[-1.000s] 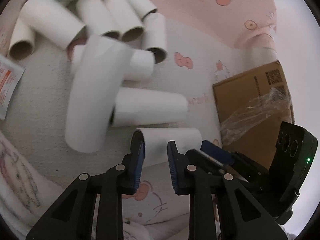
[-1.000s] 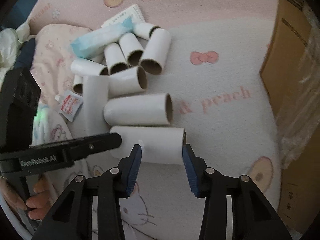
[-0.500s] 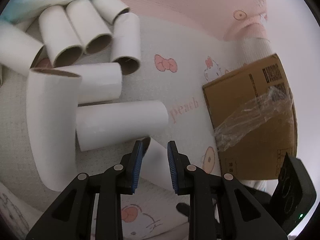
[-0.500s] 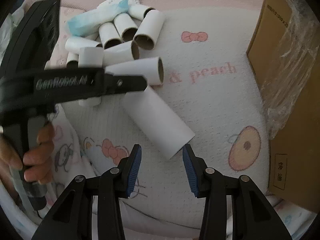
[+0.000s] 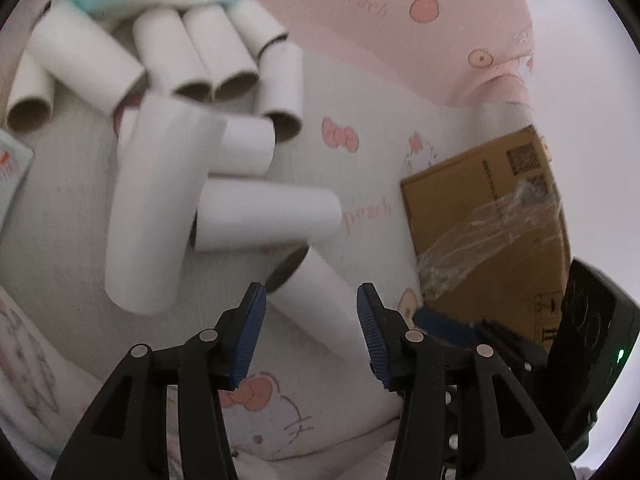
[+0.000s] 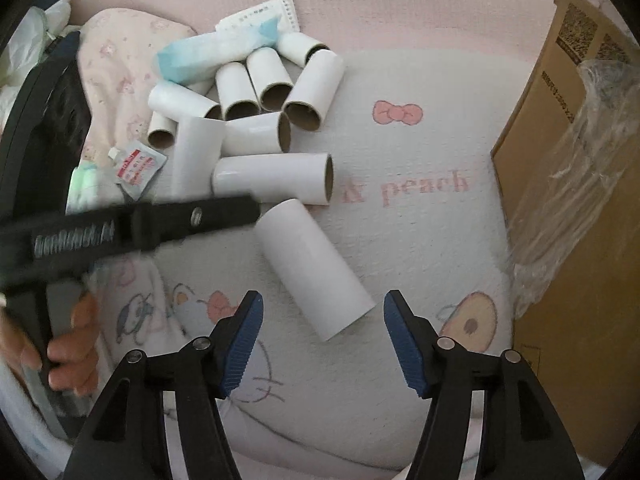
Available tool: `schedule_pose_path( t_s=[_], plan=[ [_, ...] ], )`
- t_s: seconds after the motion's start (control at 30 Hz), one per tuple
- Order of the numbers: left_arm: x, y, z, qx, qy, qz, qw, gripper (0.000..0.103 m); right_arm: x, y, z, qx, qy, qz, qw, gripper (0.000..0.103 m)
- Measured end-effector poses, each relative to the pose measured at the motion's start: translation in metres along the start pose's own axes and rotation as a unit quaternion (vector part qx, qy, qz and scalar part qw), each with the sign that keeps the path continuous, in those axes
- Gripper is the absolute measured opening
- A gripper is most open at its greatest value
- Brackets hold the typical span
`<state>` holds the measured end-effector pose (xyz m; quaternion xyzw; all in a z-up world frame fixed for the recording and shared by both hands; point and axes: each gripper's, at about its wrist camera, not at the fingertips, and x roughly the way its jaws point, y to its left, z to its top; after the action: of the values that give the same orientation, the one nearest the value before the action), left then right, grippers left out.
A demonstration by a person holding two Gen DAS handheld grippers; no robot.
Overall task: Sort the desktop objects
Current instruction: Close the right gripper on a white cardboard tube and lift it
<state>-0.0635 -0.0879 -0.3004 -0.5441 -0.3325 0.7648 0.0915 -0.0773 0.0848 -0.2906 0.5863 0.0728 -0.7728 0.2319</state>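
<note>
progress: most white tubes already in a cluster (image 6: 256, 92) near the blue pack (image 6: 212, 54); judged mid-task, nearest tube not yet lined up with the rest.
left over: sachet (image 6: 138, 168) and paper packet (image 6: 260, 18) lie at the pile's edges, unsorted as far as i can tell.
nearest tube: loose tube (image 6: 316, 268) lies slanted on the patterned bed cover (image 6: 420, 128), its far end just beside the long tube (image 6: 276, 178).
right gripper (image 6: 322, 344): jaws opening, spread wide; tube's near end just ahead, not pinched.
left gripper (image 5: 310, 330): jaws opening, spread; same tube (image 5: 320, 300) lies between its pads, no pad pressing.
box: cardboard box (image 6: 580, 200) at right, well apart from the tubes.
</note>
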Motion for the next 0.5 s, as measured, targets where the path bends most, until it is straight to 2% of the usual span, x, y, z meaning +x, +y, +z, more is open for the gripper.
schedule_pose_path(
  t_s=[0.2,0.33,0.5],
  plan=[
    [0.017,0.016,0.001,-0.047,0.023,-0.042,0.9977,0.051,0.022,-0.003,0.008,-0.006,0.017,0.028,0.999,0.06],
    [0.027,0.025,0.002,-0.073,0.035,-0.055,0.9952,0.051,0.035,-0.001,0.013,-0.014,0.028,0.035,0.999,0.06],
    [0.035,0.026,0.005,-0.082,0.031,-0.074,0.9934,0.051,0.05,0.006,0.014,-0.019,0.06,0.044,0.997,0.053]
  ],
)
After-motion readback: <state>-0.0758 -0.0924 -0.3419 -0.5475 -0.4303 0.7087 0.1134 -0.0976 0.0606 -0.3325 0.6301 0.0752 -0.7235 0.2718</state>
